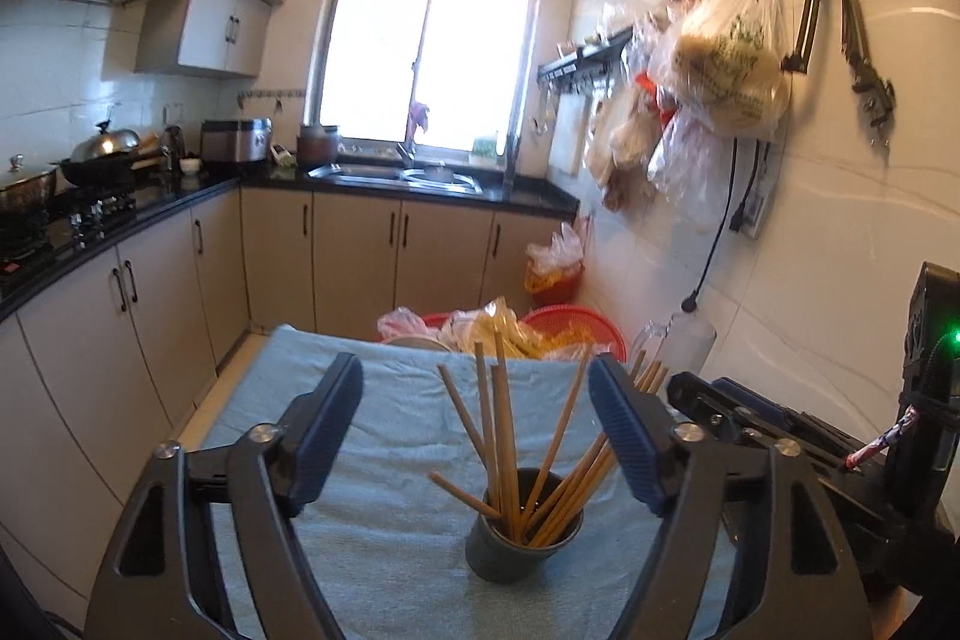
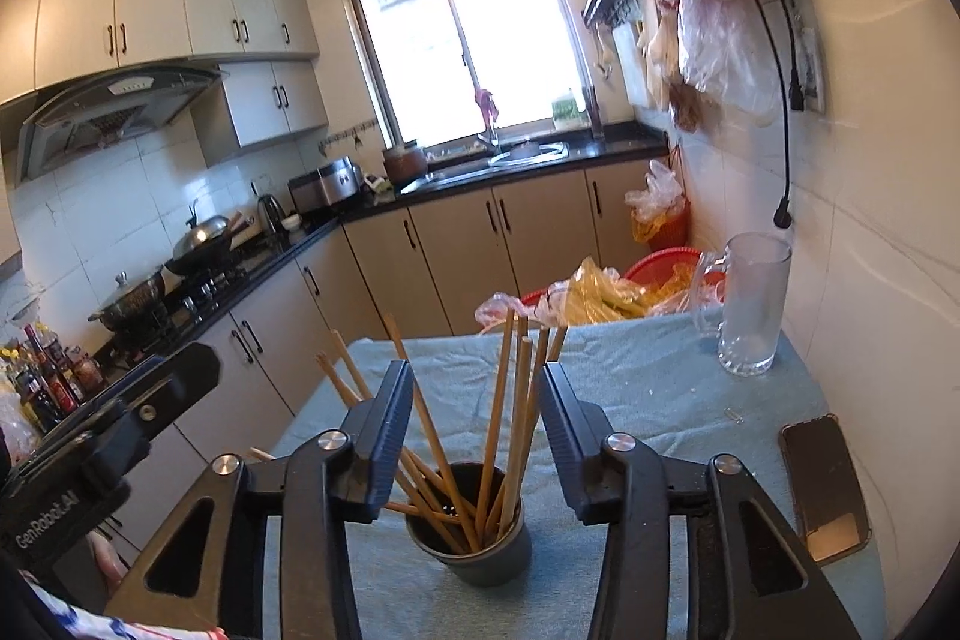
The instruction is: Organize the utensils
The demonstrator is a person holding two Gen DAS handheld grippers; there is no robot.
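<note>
A dark grey cup [image 1: 523, 538] [image 2: 471, 532] stands on the blue towel [image 1: 384, 460] [image 2: 630, 400] and holds several wooden chopsticks [image 1: 501, 436] [image 2: 510, 400] that fan out upward. My left gripper [image 1: 477, 394] hangs open above and just behind the cup, its blue pads wide apart and touching nothing. My right gripper [image 2: 477, 400] is open too; the chopsticks rise through the gap between its pads without being pinched. In the left wrist view, the right gripper's body [image 1: 780, 424] sits close by on the right.
A clear glass mug [image 2: 753, 304] stands at the towel's far right, a phone [image 2: 825, 484] lies near the right edge. Red baskets with plastic bags [image 2: 630, 292] sit beyond the table. Bags hang on the tiled right wall [image 1: 720, 64]. Counters and a stove run along the left.
</note>
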